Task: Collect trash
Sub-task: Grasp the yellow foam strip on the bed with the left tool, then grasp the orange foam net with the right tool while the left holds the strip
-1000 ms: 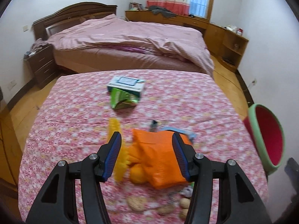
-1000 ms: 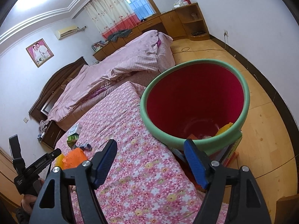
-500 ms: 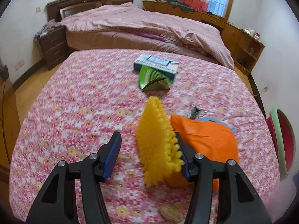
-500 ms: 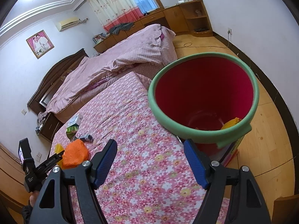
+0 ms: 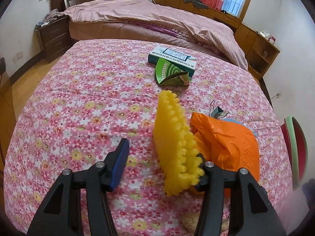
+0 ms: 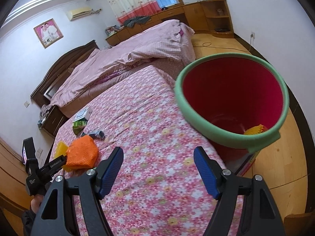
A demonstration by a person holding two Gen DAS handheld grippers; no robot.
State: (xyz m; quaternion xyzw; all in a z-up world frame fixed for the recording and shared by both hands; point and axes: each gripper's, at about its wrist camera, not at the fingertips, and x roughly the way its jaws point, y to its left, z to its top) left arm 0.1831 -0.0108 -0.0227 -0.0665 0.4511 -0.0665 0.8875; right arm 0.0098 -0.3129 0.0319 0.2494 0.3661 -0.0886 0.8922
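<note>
A yellow foam net sleeve (image 5: pixel 175 145) stands on edge on the floral tablecloth (image 5: pixel 88 106), leaning against an orange mesh bag (image 5: pixel 230 139). My left gripper (image 5: pixel 161 157) is open around the yellow sleeve, which rests against the right finger. The left gripper also shows in the right wrist view (image 6: pixel 59 162) beside the orange bag (image 6: pixel 81 152). My right gripper (image 6: pixel 158 169) is open and empty above the table, near the red bin with a green rim (image 6: pixel 232 106). A yellow piece (image 6: pixel 254 130) lies in the bin.
A green wrapper (image 5: pixel 171 74) and a white-green box (image 5: pixel 173 57) lie farther back on the table. A binder clip (image 5: pixel 217 111) and blue scrap sit behind the orange bag. Biscuits (image 5: pixel 191 222) lie near the front edge. A bed (image 5: pixel 153 17) stands beyond.
My left gripper has shifted left from around the orange bag to around the yellow sleeve, which now stands upright between the fingers. My right gripper has swung left, away from the bin.
</note>
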